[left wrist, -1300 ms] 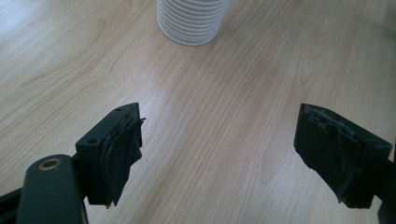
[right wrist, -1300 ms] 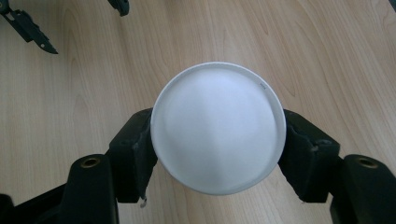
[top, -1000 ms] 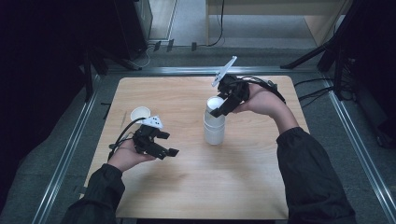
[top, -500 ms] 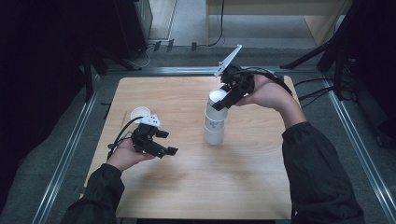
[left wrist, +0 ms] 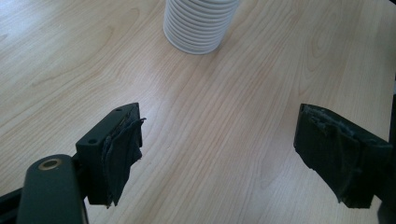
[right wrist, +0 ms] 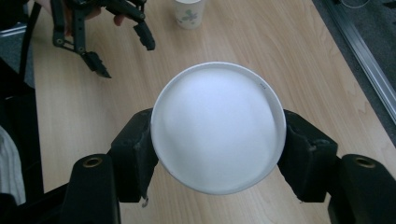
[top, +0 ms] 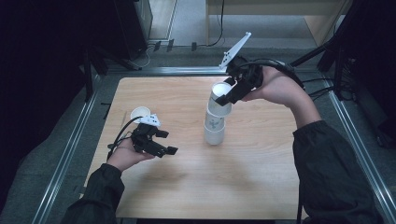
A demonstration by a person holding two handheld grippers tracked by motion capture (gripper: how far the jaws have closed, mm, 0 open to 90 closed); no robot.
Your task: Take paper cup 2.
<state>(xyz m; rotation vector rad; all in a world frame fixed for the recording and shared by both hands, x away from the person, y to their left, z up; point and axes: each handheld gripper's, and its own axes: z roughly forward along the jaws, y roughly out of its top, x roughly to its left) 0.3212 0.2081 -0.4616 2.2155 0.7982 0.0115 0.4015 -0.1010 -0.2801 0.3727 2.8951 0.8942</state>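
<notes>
We count two grippers, one per hand. The right gripper (top: 223, 99) sits high over the far middle of the surface (top: 261, 186), its jaws clenched on the sides of one white cup (top: 219, 96). In the right gripper view that cup (right wrist: 218, 127) sits mouth-up between the two black jaws, a pad pressing on each side of it just under the rim. The jaws have just been closing a little, cup between them.

In the high view the held cup is lifted and tilted, its bottom still overlapping the top of the cup stack (top: 214, 127); we cannot tell if it is fully clear of it. The stack stands upright near the middle of the surface. In the left gripper view its foot (left wrist: 200, 23) shows many stacked rims, too tight to count. The visible outer cup carries a small green print.

One more single cup (top: 140, 113) stands by the left edge, just behind the left gripper (top: 163, 142); it also appears far off in the right gripper view (right wrist: 189, 12), with the green print on it.

Left gripper jaws are released, wide apart, nothing between them, just bare wood below. It hovers low over the left part of the surface, well apart from the stack.

Total: two grippers, one held cup, one stack, one lone cup, one surface.
</notes>
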